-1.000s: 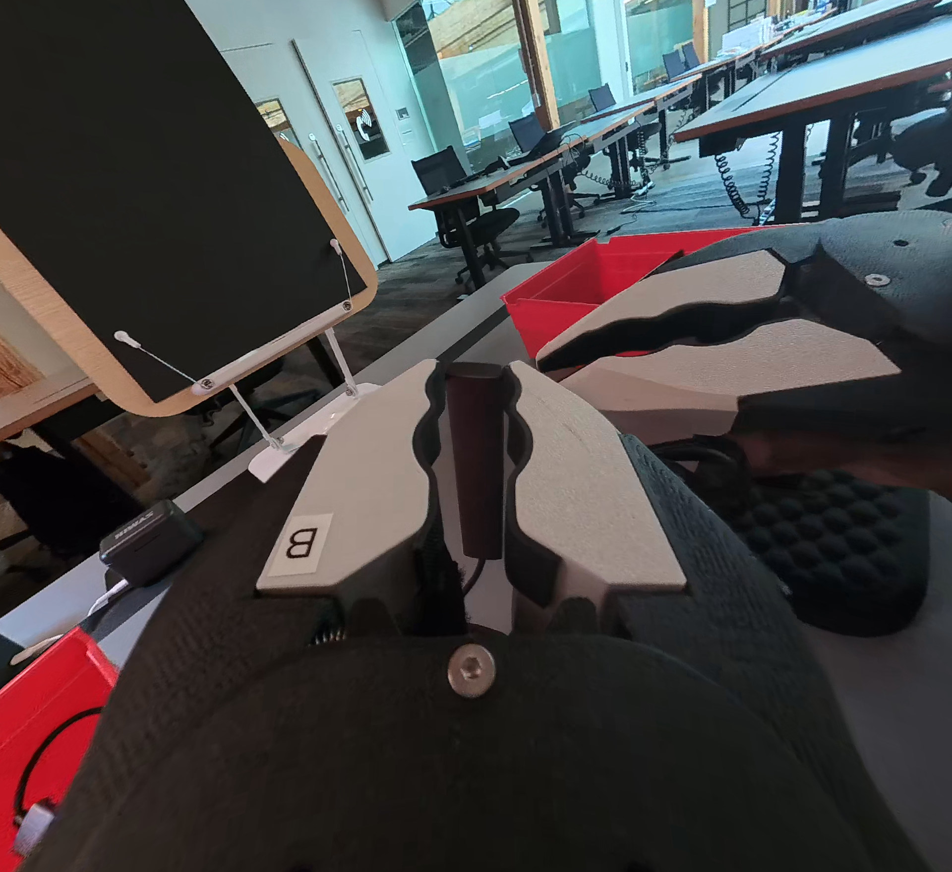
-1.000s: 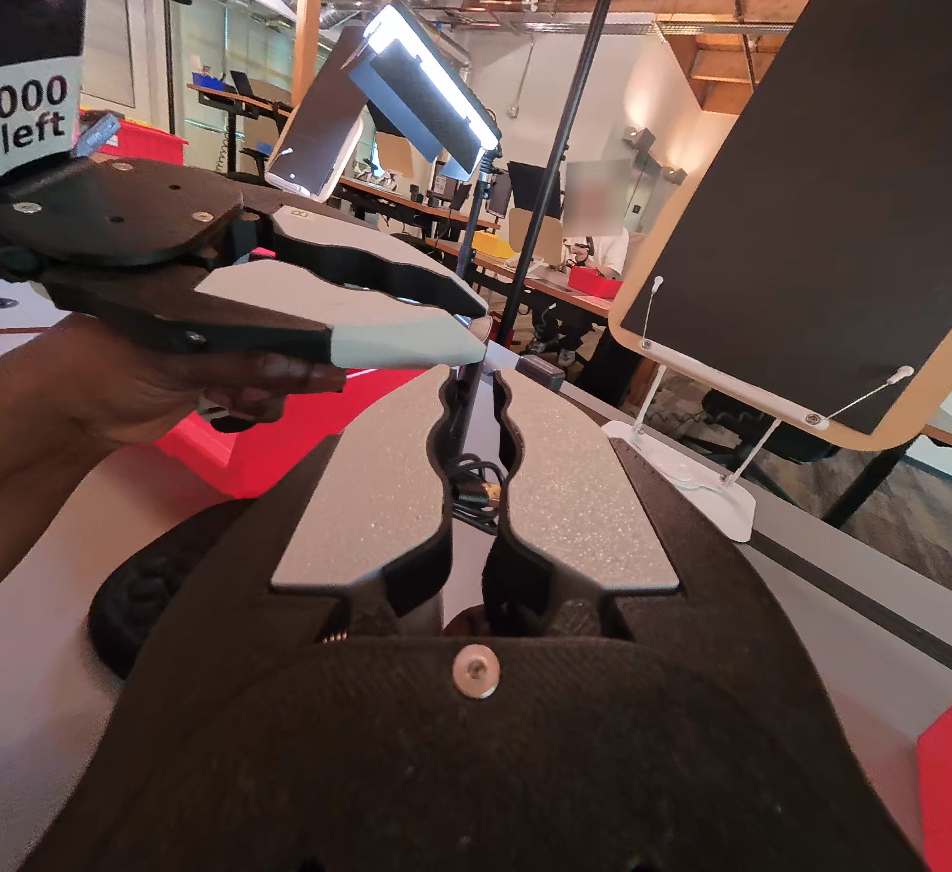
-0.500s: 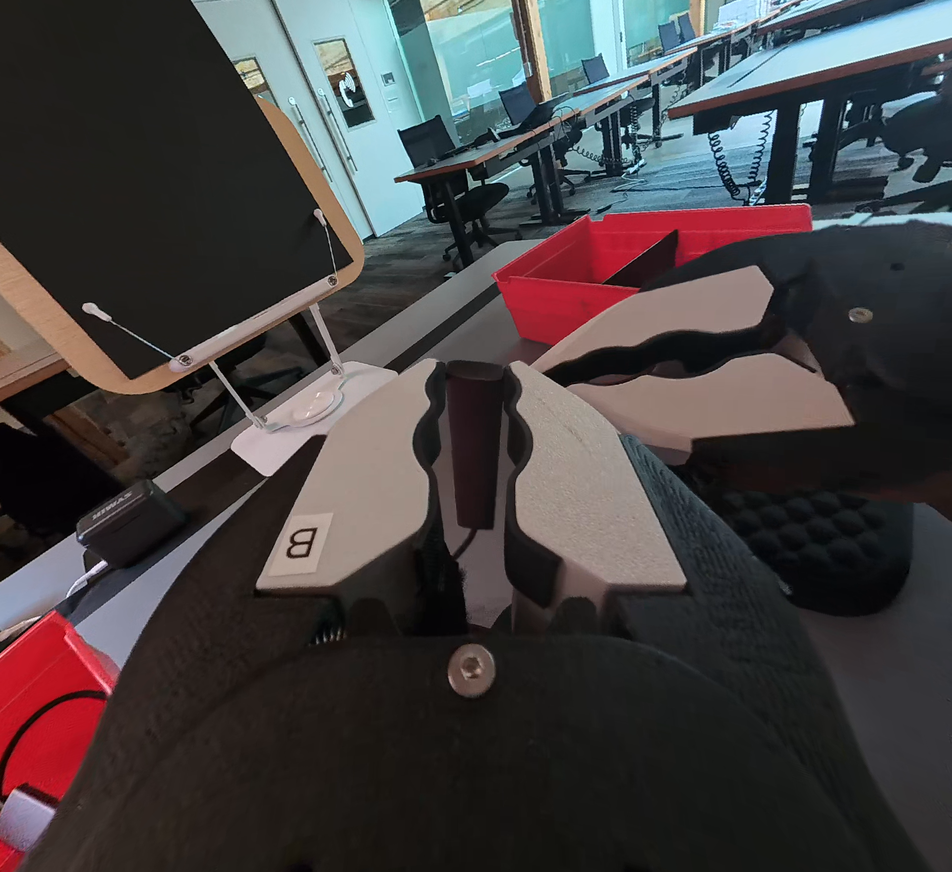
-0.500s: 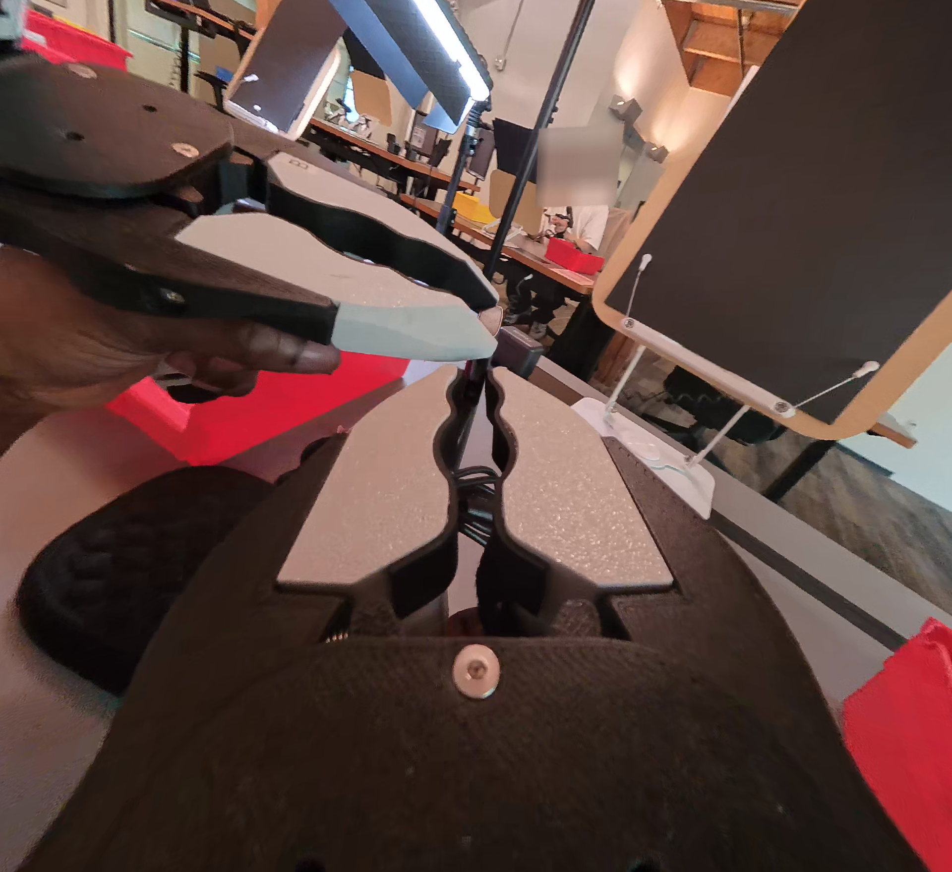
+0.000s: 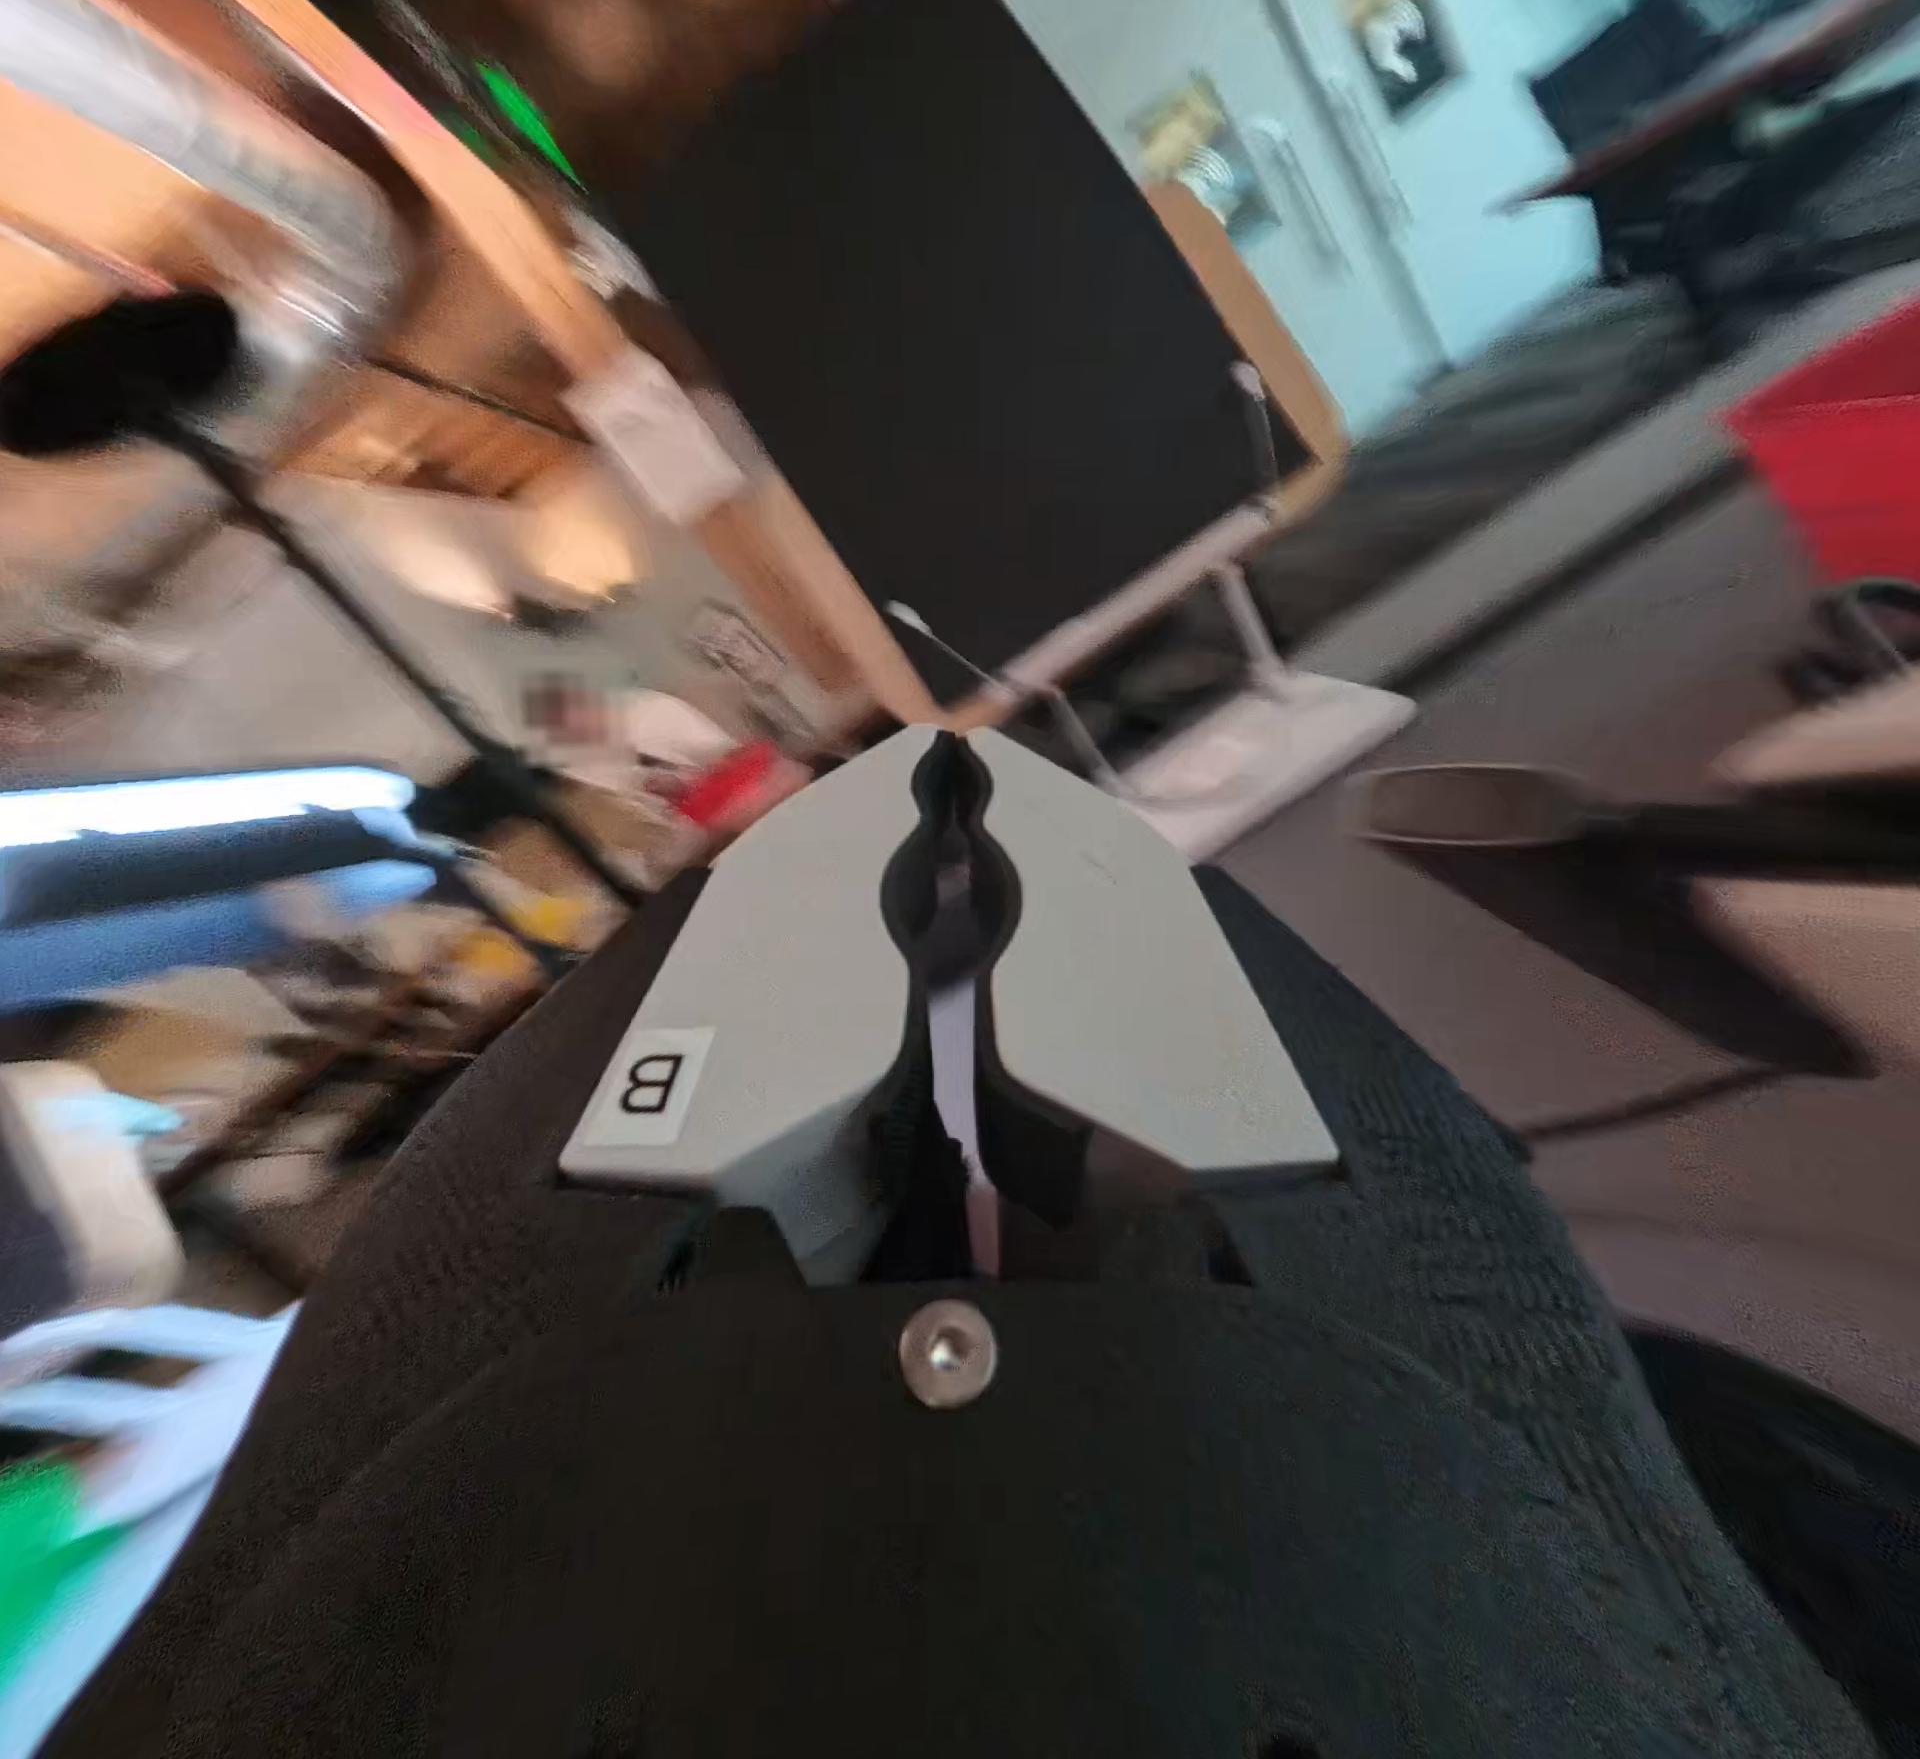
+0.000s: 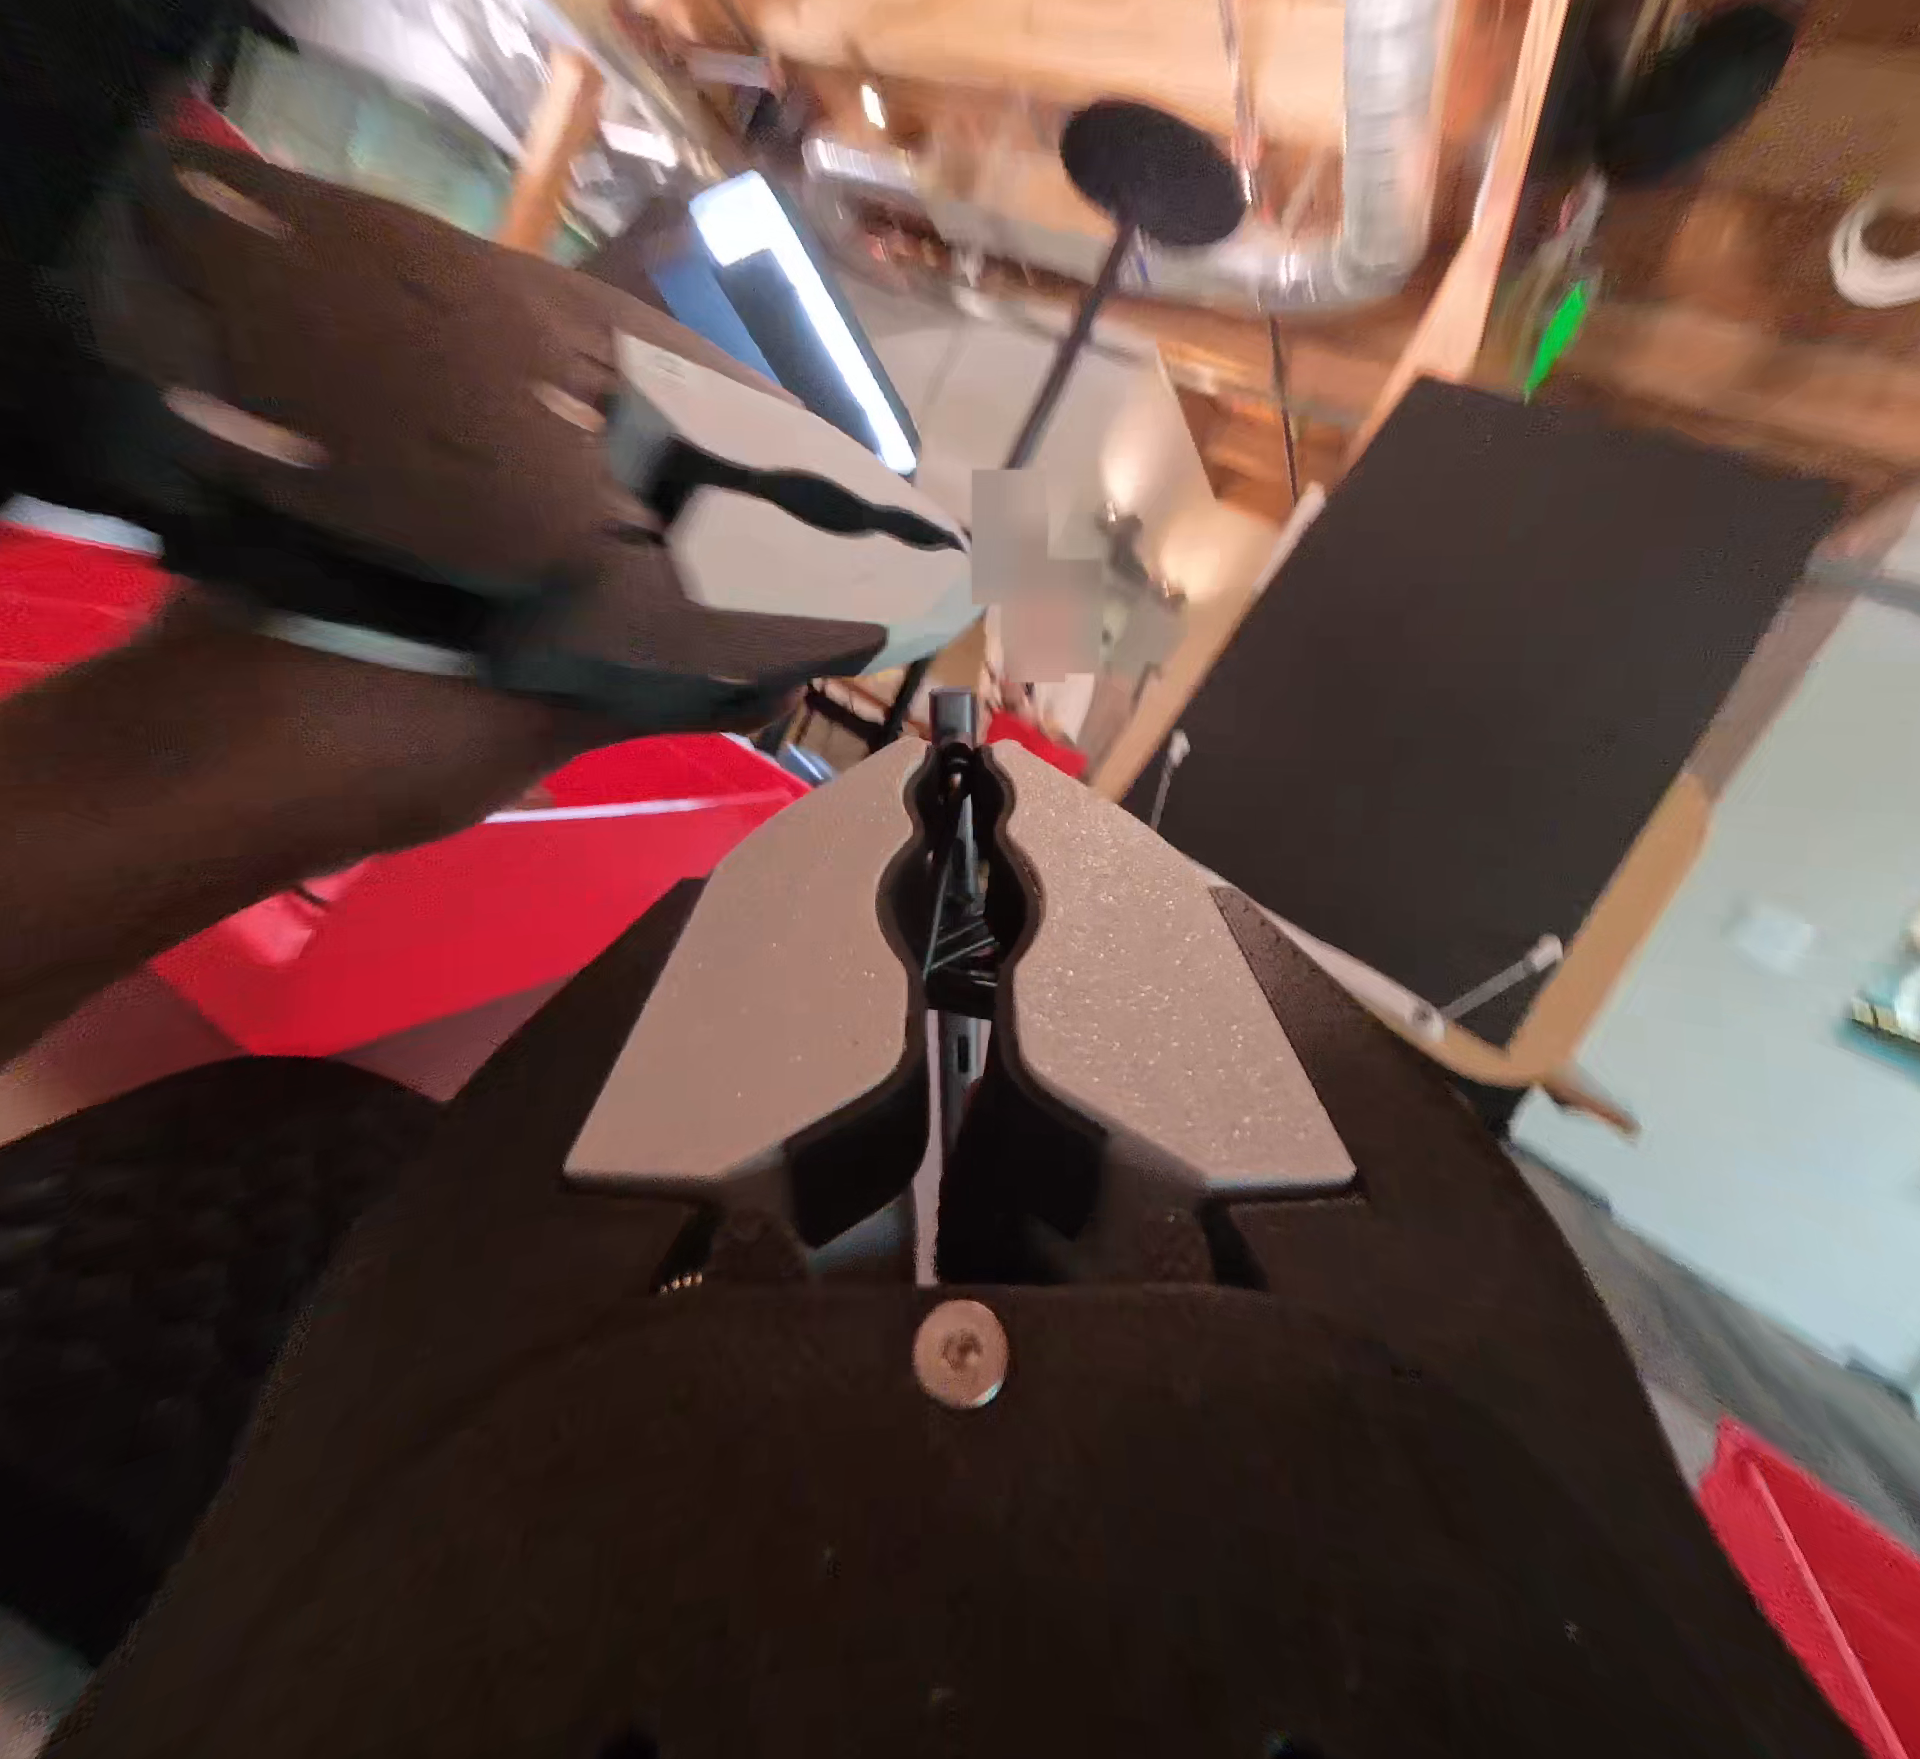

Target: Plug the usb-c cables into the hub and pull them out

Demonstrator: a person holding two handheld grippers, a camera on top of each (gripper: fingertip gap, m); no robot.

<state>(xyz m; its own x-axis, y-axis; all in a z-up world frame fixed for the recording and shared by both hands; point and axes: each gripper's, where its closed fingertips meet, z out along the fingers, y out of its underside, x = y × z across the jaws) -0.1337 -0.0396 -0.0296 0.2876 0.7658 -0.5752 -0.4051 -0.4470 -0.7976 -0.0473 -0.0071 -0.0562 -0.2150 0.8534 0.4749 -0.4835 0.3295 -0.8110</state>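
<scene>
At centre frame in the right wrist view, the right gripper is clamped on a grey hub (tangled black cable behind). The left gripper is closed, tips touching, apparently holding nothing, and tilted upward at mid-left.

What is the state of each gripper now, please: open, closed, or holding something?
Left gripper: closed, nothing visibly held between its fingers.
Right gripper: closed on the USB-C cable, whose plug sticks out past the fingertips.
</scene>
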